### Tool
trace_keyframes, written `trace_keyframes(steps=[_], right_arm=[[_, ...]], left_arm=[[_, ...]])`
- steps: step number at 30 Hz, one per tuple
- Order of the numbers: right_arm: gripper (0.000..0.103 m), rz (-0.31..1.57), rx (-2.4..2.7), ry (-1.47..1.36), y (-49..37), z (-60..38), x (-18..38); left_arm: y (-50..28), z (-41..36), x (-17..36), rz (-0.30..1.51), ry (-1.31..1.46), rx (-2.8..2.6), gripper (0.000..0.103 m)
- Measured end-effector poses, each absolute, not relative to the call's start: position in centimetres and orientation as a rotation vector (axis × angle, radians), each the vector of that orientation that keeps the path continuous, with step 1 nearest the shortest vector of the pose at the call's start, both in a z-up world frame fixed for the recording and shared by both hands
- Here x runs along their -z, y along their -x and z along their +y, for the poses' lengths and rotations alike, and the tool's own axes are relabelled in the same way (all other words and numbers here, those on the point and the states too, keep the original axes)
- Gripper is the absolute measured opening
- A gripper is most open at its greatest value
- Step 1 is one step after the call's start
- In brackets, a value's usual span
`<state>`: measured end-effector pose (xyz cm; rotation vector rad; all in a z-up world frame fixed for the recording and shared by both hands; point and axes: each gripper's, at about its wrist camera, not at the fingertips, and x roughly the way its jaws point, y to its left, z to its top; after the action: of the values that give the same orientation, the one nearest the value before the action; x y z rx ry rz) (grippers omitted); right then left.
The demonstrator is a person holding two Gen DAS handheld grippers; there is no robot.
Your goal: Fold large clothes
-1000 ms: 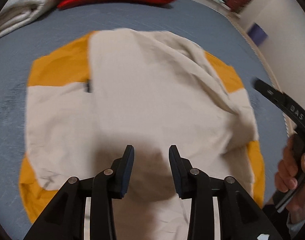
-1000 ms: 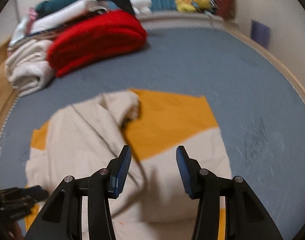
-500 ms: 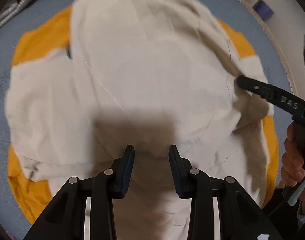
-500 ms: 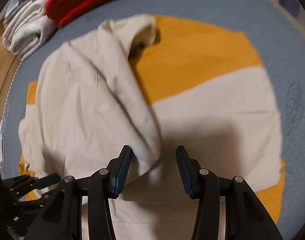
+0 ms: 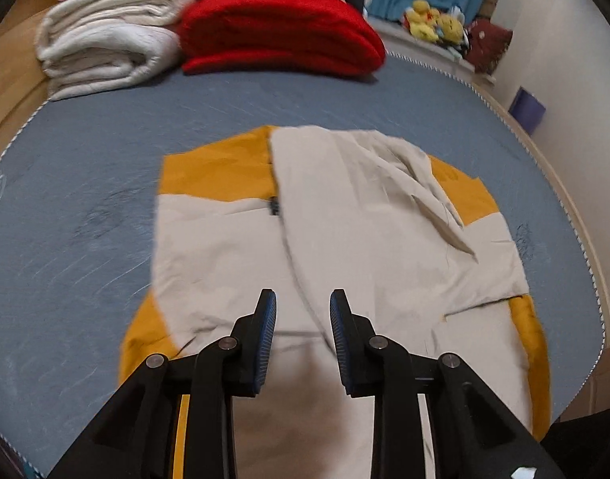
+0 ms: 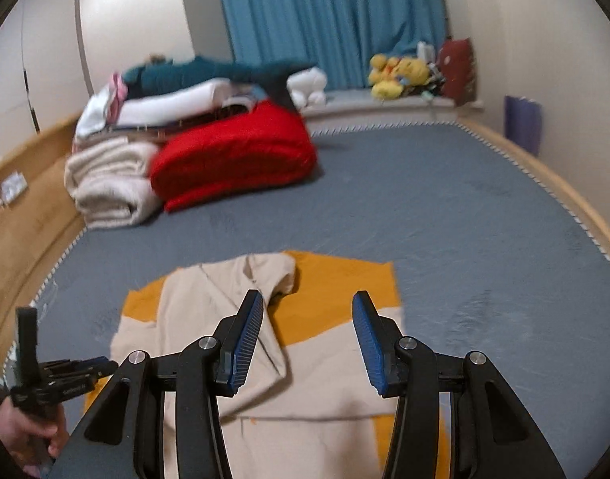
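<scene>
A large cream and mustard-yellow garment (image 5: 344,239) lies partly folded on the grey bed (image 5: 85,151), its sleeves laid over the middle. In the right wrist view the same garment (image 6: 312,359) lies below the fingers. My left gripper (image 5: 303,311) hovers above the garment's near part; its jaws are closing with nothing between them. My right gripper (image 6: 306,319) stands open and lifted above the cloth, holding nothing. The left gripper (image 6: 101,365) also shows at the lower left of the right wrist view, held by a hand (image 6: 29,435).
A folded red blanket (image 5: 281,32) and rolled white blankets (image 5: 109,48) are stacked at the bed's far end, with more folded laundry (image 6: 177,92) on top. Yellow plush toys (image 6: 396,74) sit by the blue curtain (image 6: 328,12). A wooden bed frame (image 6: 29,215) runs along the left.
Both grippers have pulled back and up from the garment, so more of the bed and the far stack shows. The left jaws have narrowed slightly. The right gripper has left the left wrist view.
</scene>
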<state>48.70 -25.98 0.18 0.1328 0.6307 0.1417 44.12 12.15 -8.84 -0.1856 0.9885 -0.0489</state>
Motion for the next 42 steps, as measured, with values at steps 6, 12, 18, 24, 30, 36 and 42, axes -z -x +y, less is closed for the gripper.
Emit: trace_keyframes(steps=[6, 12, 18, 24, 30, 36, 42], right_arm=[[0.048, 0.636, -0.065, -0.175, -40.2, -32.2, -2.2], [0.038, 0.724, -0.011, -0.116, -32.5, -36.7, 1.0], [0.033, 0.889, 0.026, -0.197, -29.3, -39.7, 6.4], [0.033, 1.17, -0.012, -0.27, -30.3, -40.5, 13.7], [0.034, 1.356, 0.02, -0.234, -30.0, -41.2, 19.0], [0.034, 1.459, 0.031, -0.225, -29.7, -41.7, 22.1], [0.034, 1.462, 0.01, -0.145, -29.9, -40.6, 22.8]], left_arm=[[-37.5, 16.2, 5.6, 0.92, 0.226, 0.012, 0.025], [-29.9, 21.2, 7.5, 1.029, 0.358, -0.061, 0.024], [-25.1, 23.6, 12.3, 1.259, 0.439, -0.07, 0.023], [-23.5, 24.2, 18.6, 1.529, 0.362, -0.117, 0.024], [-23.4, 26.1, 20.1, 1.556, 0.442, -0.151, 0.024], [-23.5, 26.0, 21.1, 1.577, 0.41, -0.139, 0.024], [-23.9, 24.9, 21.7, 1.586, 0.369, -0.118, 0.024]])
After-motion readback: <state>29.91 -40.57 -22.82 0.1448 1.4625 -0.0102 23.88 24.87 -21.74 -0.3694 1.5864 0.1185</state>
